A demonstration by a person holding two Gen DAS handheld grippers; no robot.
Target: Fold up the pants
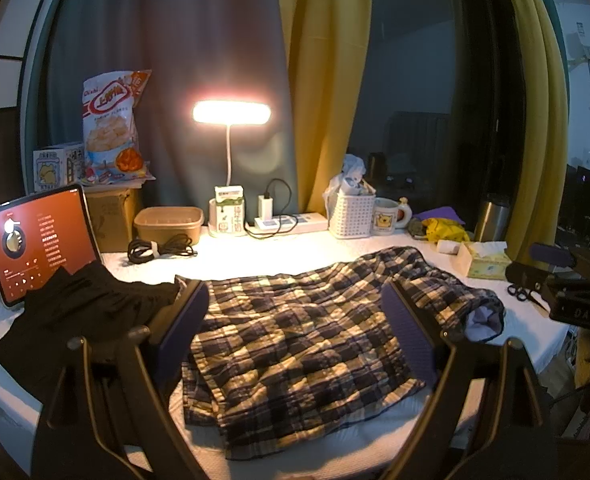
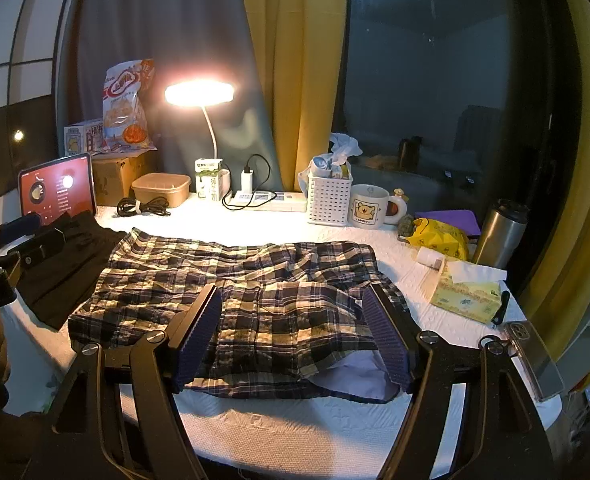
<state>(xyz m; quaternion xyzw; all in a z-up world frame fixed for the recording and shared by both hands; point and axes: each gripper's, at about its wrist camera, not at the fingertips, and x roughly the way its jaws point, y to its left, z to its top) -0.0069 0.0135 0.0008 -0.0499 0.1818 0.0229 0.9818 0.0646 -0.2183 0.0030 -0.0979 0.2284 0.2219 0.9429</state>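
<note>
both grippers, left gripper (image 1: 295,308) and right gripper (image 2: 291,308), hover spread wide and empty above the plaid pants (image 2: 235,292) lying crumpled mid-tabletop (image 2: 295,420); pinch opposite waistband corners evenly first.

The snack bag (image 1: 113,128) carried the word "Qi shi" in small letters at its top left corner, above large Chinese characters in a red band that I could not read surely. The mug (image 2: 369,206) showed small words under its bear picture, perhaps "LOVE U", but they were too small to be certain. The other tool at the right edge of the left wrist view, the right tongs (image 1: 575,280), had the letters "DAS" on its body. The tablet (image 1: 39,240) showed lines of text too small to read.
</note>
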